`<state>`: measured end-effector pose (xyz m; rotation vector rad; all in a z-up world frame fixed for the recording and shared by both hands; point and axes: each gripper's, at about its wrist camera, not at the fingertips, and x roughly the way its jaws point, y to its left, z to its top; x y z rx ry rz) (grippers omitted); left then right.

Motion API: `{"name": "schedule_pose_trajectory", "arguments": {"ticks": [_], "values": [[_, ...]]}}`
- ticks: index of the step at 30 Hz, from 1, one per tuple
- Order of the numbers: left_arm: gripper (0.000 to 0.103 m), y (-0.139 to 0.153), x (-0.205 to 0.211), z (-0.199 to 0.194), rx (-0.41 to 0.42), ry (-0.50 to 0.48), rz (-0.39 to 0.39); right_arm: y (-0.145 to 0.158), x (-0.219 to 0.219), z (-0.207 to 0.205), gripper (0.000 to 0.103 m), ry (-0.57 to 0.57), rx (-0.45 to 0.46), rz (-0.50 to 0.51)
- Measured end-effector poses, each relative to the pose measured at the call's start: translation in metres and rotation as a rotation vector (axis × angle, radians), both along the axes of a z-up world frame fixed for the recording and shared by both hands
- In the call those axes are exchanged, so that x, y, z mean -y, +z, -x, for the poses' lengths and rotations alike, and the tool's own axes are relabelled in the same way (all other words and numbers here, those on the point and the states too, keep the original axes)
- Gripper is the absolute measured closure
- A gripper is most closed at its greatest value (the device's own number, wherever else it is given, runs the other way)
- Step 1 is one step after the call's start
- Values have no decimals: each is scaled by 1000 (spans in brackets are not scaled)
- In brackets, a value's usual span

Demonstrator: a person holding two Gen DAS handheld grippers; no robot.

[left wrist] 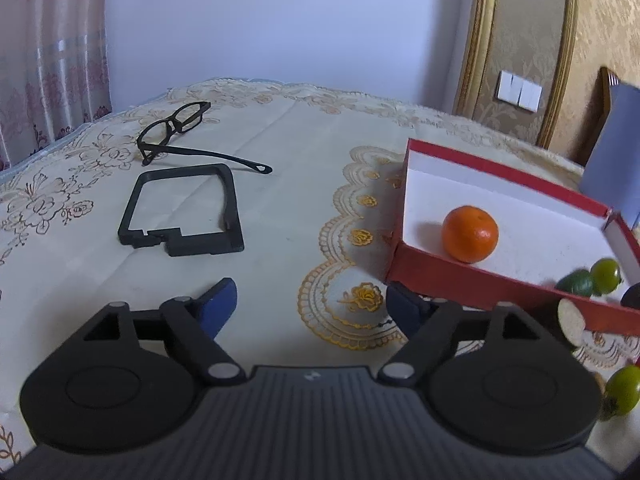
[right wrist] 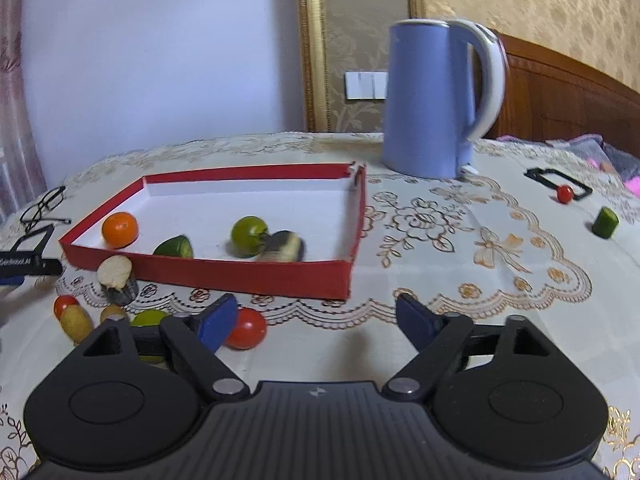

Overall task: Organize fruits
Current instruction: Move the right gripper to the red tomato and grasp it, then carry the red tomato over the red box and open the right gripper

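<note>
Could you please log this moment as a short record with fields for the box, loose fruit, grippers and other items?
box: red box, open, white inside
in box: orange, green fruit, green piece, dark-skinned piece
loose fruit: red tomato near the right gripper, green piece far right
left gripper: open, empty
right gripper: open, empty
other items: kettle, glasses

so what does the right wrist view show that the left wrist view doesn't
Only the right wrist view: the whole blue kettle, a red tomato by the open right tool, and a far green piece.
Only the left wrist view: the open left tool.
Both: the red box holding the orange, and the glasses.
</note>
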<state>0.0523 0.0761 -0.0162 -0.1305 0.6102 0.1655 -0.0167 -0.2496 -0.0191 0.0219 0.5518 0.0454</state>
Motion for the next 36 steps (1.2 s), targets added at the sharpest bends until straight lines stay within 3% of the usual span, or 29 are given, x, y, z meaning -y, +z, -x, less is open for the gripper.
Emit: {"name": "schedule_pose_trajectory", "arguments": {"ticks": [5,10,14,16,20,27,36], "values": [[17,-2,6,-4,-21,-10,-38,-4,-16,-7,36,40,-33,36],[12,-3,9,-5,-35,-17,-58,-8,-26,-16,37,64,-56,43],[6,-4,10,-7,-43,-21,-61,-13,-32,-25,50,91,-96,25],[0,-5,10,-9,-58,-13,-68,-17,-38,-26,52,90,-95,57],[0,-5,9,-8,-57,-13,-63,-17,-40,-23,77,100,-81,61],[0,-6,9,-8,-57,-13,-63,-16,-36,-21,78,93,-72,50],[0,-6,9,-8,-56,-13,-63,5,-25,-15,78,63,19,66]]}}
